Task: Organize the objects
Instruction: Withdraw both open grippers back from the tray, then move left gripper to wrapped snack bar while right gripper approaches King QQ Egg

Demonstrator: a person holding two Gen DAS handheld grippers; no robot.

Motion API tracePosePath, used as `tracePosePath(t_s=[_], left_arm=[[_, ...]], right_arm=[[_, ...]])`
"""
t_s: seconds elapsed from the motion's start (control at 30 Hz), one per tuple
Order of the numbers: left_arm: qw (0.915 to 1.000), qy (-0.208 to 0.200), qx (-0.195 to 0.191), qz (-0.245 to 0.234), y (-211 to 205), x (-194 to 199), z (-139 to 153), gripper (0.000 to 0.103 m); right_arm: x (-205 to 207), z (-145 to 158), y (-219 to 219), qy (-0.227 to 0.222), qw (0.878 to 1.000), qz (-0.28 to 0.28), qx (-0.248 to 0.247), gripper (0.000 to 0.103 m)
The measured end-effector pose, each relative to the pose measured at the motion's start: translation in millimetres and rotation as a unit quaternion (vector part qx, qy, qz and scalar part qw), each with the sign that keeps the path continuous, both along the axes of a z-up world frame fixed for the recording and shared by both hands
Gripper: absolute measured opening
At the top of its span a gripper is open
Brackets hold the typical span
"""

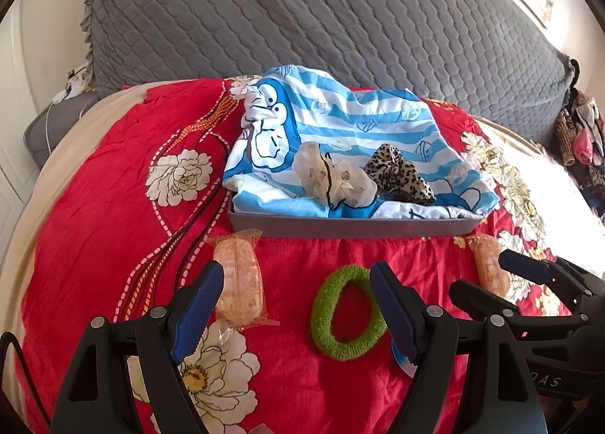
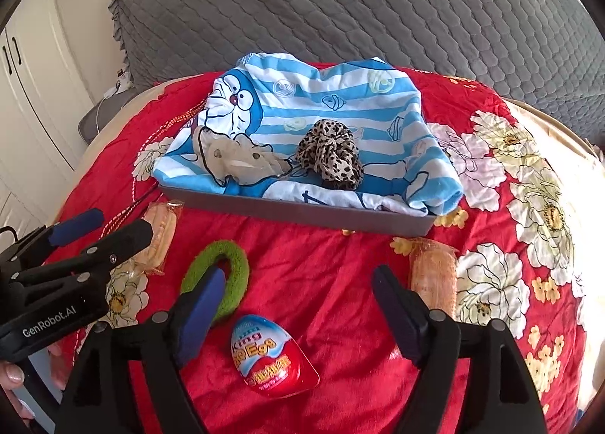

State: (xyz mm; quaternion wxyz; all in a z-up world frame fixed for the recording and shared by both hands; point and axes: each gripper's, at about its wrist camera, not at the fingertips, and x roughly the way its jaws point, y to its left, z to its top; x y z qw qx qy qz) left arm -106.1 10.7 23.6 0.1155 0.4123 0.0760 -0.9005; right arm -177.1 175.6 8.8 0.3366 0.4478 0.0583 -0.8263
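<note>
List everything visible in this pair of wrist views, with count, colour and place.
tray: 1, grey, on the bedspread
cartoon cloth: 1, blue and white striped, draped in the tray
leopard scrunchie: 1, tan and black, on the cloth
sheer scrunchie: 1, pale beige, on the cloth, left of the leopard one
green hair tie: 1, green, on the bedspread before the tray
wrapped snacks: 2, orange-tinted packets, one near each front corner of the tray
egg-shaped treat: 1, red, white and blue, nearest the right gripper
bedspread: 1, red with white flowers
quilted cover: 1, grey, behind
left gripper: open
right gripper: open
</note>
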Motion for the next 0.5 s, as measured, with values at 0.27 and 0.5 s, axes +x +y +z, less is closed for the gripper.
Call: tracePosePath(t_s=[0.27, 0.5], left_arm=[[1.0000, -0.001, 0.000, 0.001, 2, 10, 1, 0.081], [1.0000, -0.004, -0.003, -0.002, 4, 20, -1, 0.081]], right_arm=[[11, 4, 6, 0.003, 1.000, 0.009, 0.003, 0.080], [23, 2, 9, 0.003, 1.000, 0.019, 0.011, 0.080]])
